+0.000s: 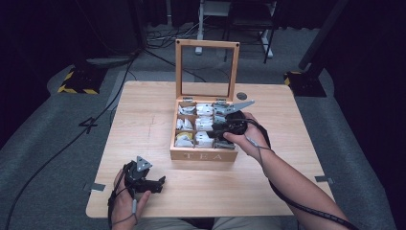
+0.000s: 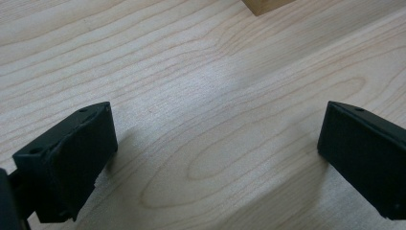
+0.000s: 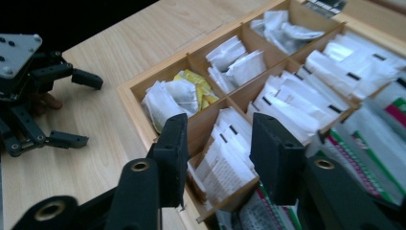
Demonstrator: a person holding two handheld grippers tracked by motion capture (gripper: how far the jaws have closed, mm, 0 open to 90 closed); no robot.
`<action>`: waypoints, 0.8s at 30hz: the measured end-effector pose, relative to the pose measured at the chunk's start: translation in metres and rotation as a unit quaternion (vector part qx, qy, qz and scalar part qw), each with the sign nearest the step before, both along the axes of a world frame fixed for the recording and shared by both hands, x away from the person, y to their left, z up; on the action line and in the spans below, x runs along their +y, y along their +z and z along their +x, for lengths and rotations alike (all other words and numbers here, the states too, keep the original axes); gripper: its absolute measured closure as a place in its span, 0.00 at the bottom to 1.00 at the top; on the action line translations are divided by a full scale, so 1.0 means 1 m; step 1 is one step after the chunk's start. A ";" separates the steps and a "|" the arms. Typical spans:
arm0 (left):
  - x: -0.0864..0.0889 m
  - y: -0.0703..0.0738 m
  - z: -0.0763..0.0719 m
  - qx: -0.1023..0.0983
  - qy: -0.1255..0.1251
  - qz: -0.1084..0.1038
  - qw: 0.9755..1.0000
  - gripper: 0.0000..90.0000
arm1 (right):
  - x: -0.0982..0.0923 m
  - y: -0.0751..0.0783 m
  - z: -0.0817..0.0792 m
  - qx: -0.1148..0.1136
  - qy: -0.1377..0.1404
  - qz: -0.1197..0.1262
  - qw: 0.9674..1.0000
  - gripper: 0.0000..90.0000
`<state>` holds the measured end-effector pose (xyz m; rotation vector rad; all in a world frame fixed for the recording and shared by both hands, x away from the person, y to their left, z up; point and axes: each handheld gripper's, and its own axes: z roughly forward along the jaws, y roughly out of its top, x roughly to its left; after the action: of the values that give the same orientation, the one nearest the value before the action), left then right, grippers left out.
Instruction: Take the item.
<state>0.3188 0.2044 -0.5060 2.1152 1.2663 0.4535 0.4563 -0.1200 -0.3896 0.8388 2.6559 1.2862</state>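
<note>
The right gripper (image 3: 218, 158) hangs over the front middle cell of the tea box (image 1: 204, 155), its jaws partly apart and astride a stack of white packets (image 3: 225, 160); whether the pads touch them cannot be told, and nothing is clamped. The right gripper view shows the cells close up: white tea bags (image 3: 170, 98) over a yellow one at the front corner, more packets (image 3: 299, 98) behind, and green-and-red sachets (image 3: 378, 129) at the right. The high view shows the box mid-table (image 1: 143, 120) with its glazed lid (image 1: 207, 69) upright. The left gripper (image 1: 152, 183) rests on the table near the front left, jaws wide apart and empty; the left gripper view shows bare wood between them and a box corner (image 2: 265, 5).
</note>
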 end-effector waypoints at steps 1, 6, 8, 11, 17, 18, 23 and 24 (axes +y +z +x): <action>0.000 0.000 0.000 0.000 0.000 0.000 1.000 0.00 | 0.003 -0.001 0.000 0.003 0.003 -0.005 1.000 0.67; 0.000 0.000 0.000 0.000 0.000 0.000 1.000 0.00 | 0.015 -0.010 0.001 0.025 0.020 -0.021 0.999 0.73; 0.000 0.000 0.000 0.000 0.000 0.000 1.000 0.00 | 0.016 -0.012 0.001 0.028 0.022 -0.023 0.999 0.74; 0.000 0.000 0.000 0.000 0.000 0.000 1.000 0.00 | 0.022 -0.019 0.002 0.035 0.028 -0.038 0.998 0.76; 0.000 0.000 0.000 0.000 0.000 0.000 1.000 0.00 | 0.026 -0.027 0.002 0.041 0.033 -0.053 0.997 0.80; 0.000 0.000 0.000 0.000 0.000 0.000 1.000 0.00 | 0.028 -0.029 0.002 0.045 0.033 -0.054 0.997 0.81; 0.000 0.000 0.000 0.000 -0.001 0.002 1.000 0.00 | 0.032 -0.033 0.004 0.045 0.031 -0.071 0.996 0.86; 0.000 0.000 0.000 0.000 0.000 0.000 1.000 0.00 | 0.033 -0.034 0.005 0.048 0.030 -0.073 0.996 0.87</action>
<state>0.3190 0.2044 -0.5059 2.1167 1.2659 0.4532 0.4608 -0.0870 -0.4233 0.8256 2.8284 1.0743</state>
